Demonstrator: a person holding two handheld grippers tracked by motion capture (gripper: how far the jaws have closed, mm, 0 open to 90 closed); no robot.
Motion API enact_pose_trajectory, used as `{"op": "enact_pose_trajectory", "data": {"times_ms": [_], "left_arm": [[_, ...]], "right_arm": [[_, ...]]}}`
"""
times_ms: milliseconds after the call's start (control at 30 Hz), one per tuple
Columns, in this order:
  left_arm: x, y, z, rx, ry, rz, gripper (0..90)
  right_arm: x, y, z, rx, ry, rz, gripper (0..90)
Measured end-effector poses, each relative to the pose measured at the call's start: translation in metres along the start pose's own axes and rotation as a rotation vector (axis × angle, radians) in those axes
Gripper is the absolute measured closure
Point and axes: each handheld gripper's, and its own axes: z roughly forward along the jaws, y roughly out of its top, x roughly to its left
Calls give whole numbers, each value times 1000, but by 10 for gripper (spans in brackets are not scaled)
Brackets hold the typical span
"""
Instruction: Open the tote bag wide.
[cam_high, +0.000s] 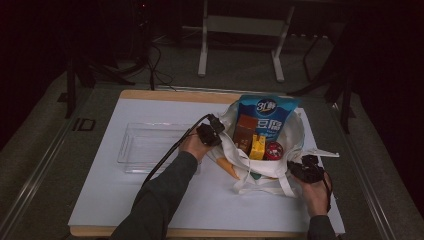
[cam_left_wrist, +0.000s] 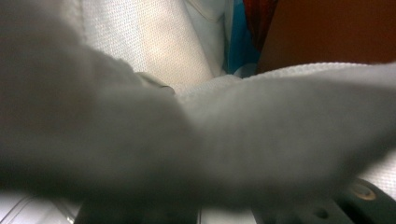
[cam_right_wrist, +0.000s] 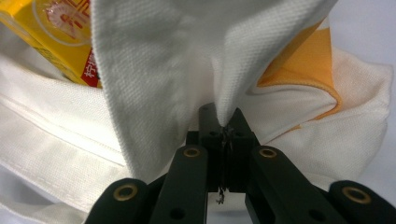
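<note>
Both grippers are clamped on the white tote bag (cam_high: 260, 167), right of centre in the high view: left gripper (cam_high: 216, 129) pinches the rim at its left edge, right gripper (cam_right_wrist: 224, 122) has a fold of cloth nipped tight between its closed jaws. The bag stands loosely, with the tall blue pouch (cam_high: 267, 117), yellow box (cam_high: 258, 148) and red can (cam_high: 274, 150) upright inside. Risk: thin cloth slips from a pinch, or uneven pull tips the bag and spills the pouch. The clear tray (cam_high: 145, 147) sits left of it.

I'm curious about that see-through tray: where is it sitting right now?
In the high view the clear tray lies on the white mat, left of the tote bag, just beyond the left gripper.
</note>
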Motion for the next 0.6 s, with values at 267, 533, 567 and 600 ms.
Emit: {"op": "enact_pose_trajectory", "data": {"times_ms": [267, 533, 567, 600], "left_arm": [[6, -4, -7, -20, -16, -8, 780], [12, -12, -19, -49, -39, -17, 669], [14, -13, -21, -57, -40, -22, 667], [15, -13, -24, -66, -42, -26, 662]], "right_arm": [[-4, 5, -14, -22, -3, 7, 840], [-9, 7, -28, -63, 4, 21, 706], [-11, 7, -30, -72, 2, 26, 692], [-12, 8, -33, -77, -2, 31, 686]]}}
